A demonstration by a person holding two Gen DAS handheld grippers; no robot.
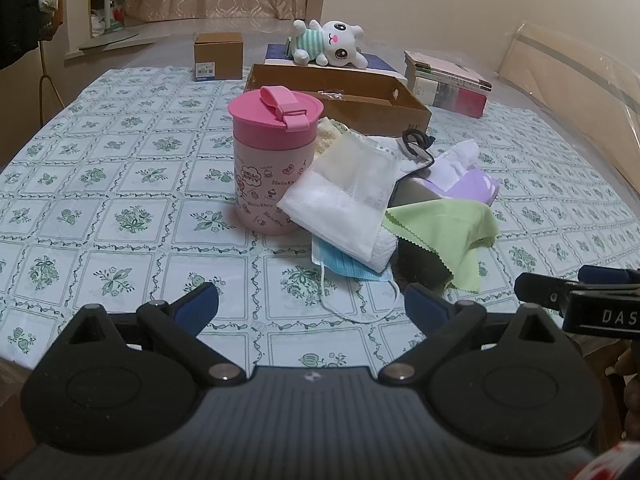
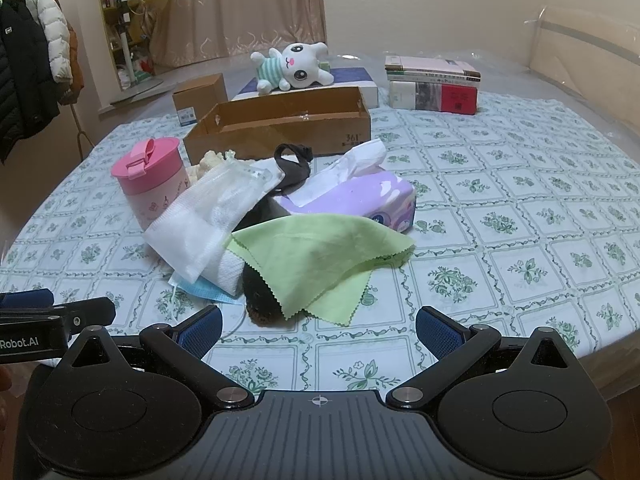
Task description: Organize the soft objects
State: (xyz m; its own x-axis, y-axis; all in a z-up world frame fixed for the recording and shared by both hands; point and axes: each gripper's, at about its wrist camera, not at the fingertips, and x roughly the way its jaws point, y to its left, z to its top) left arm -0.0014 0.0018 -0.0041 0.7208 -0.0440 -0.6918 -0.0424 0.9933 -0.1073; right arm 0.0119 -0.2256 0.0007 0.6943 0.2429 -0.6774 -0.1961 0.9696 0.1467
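Note:
A pile of soft things lies mid-table: a green cloth (image 1: 444,232) (image 2: 320,256), a white gauze bag (image 1: 348,196) (image 2: 208,220), a blue face mask (image 1: 348,268) (image 2: 204,292), a purple tissue pack (image 1: 472,186) (image 2: 356,196), a black strap (image 2: 294,166) and a dark knit item (image 2: 258,300) under the cloth. An open cardboard box (image 1: 360,96) (image 2: 280,124) stands behind. My left gripper (image 1: 312,308) is open and empty just before the mask. My right gripper (image 2: 318,330) is open and empty just before the green cloth.
A pink lidded cup (image 1: 272,160) (image 2: 154,180) stands left of the pile. A plush bunny (image 1: 332,42) (image 2: 292,66) lies on a blue box behind. Stacked books (image 1: 448,84) (image 2: 434,84) are back right, a small carton (image 1: 218,56) back left. The table edge is near both grippers.

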